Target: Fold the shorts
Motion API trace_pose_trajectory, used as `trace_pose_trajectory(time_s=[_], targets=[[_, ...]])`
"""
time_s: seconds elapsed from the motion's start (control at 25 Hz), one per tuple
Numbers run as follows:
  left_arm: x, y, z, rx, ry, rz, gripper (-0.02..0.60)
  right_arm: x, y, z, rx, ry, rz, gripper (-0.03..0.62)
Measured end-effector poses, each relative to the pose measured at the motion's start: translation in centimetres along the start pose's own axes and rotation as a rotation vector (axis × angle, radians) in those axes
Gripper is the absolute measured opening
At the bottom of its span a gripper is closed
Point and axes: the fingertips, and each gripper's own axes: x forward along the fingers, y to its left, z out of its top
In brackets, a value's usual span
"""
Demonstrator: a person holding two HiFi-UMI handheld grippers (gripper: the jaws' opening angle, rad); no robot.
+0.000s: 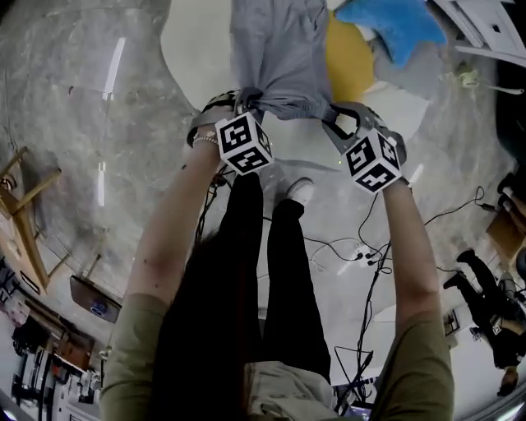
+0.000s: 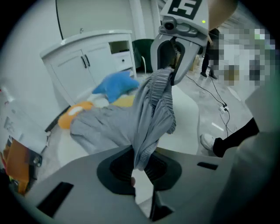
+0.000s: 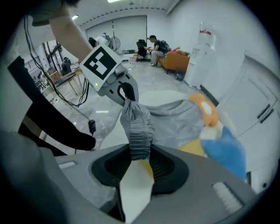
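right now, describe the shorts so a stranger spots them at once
On the white table at the head view's top lie the grey shorts, beside a blue plush toy and a yellow plush toy. Only they are grey, waistband pinched by the left hand-held gripper and right hand-held gripper.

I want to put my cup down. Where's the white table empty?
Bare tabletop lies left of the grey shorts, with a smaller strip between the yellow cloth and the right gripper. Right of the shorts it's crowded: yellow cloth, blue cloth.

Bright overhead light streaks glare across the glossy grey marble floor (image 1: 82,123); my views darken and warp at edges.
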Motion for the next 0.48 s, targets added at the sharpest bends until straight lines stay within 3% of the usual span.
trace_pose_trajectory(time_s=[0.16, 0.28, 0.48], targets=[[3.2, -8.2, -3.5, -0.047, 0.014, 0.015, 0.037, 4.1, 7.8, -7.6, 0.045, 0.048, 0.045, 0.127], [3.1, -11.8, -3.6, -0.057, 0.005, 0.003, 0.037, 4.0, 11.1, -10.2, 0.091, 0.037, 0.039, 0.127], [2.4, -16.6, -4.0, -0.043, 0.032, -0.041, 0.038, 3.6, 15.1, -13.1, 0.063, 0.071, 0.063, 0.127]])
